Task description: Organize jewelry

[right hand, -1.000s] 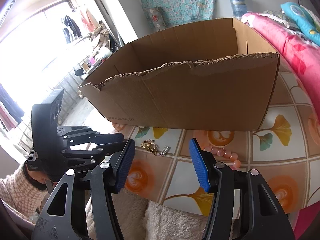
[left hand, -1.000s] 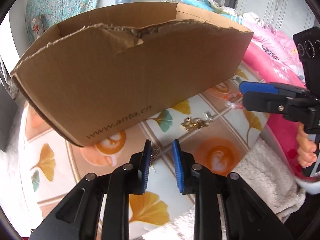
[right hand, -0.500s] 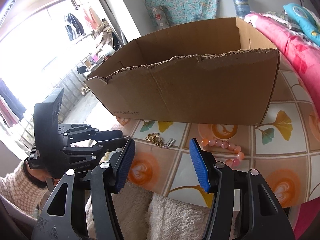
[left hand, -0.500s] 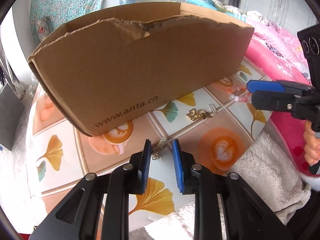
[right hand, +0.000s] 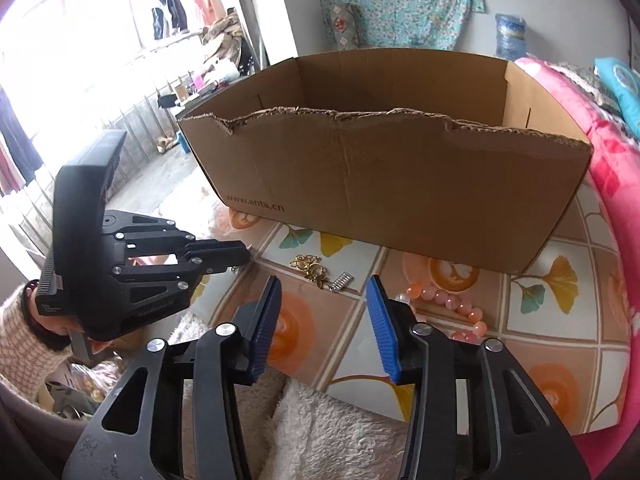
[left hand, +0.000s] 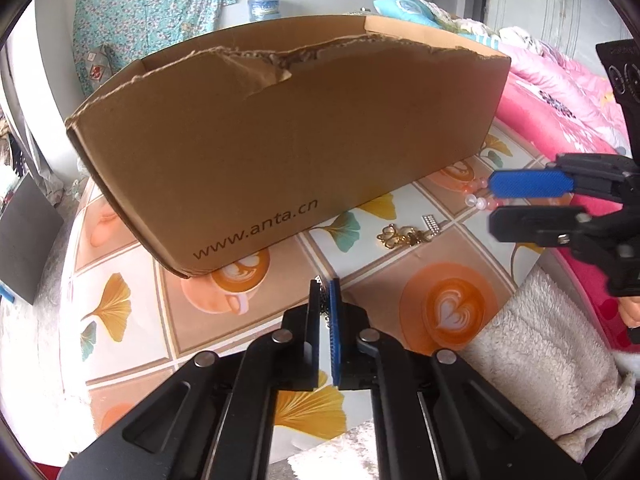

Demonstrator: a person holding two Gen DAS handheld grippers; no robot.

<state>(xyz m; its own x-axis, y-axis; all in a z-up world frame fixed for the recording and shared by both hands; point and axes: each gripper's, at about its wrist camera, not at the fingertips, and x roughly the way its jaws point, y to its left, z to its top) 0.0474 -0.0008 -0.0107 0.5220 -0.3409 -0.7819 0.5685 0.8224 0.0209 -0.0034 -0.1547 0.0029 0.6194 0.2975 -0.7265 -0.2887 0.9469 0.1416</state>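
Left wrist view: left gripper (left hand: pixel 325 300) has its pads pressed together on a thin silvery chain (left hand: pixel 319 280), of which only a tip shows above the pads, low over the patterned tablecloth (left hand: pixel 120 320) in front of the cardboard box (left hand: pixel 288 152). Gold jewelry cluster (left hand: pixel 398 235) and a small silver rhinestone piece (left hand: pixel 430 224) lie on the cloth just right of the box's near corner. Right gripper (left hand: pixel 492 200) sits at the right edge by pink beads (left hand: pixel 476 200). Right wrist view: right gripper (right hand: pixel 324 320) is partly open and closing, with nothing between its pads. Gold cluster (right hand: pixel 310 268) and silver piece (right hand: pixel 342 281) lie beyond its fingertips; the pink bead bracelet (right hand: pixel 444 298) curves on the cloth just right of them. Left gripper (right hand: pixel 240 258) is at left.
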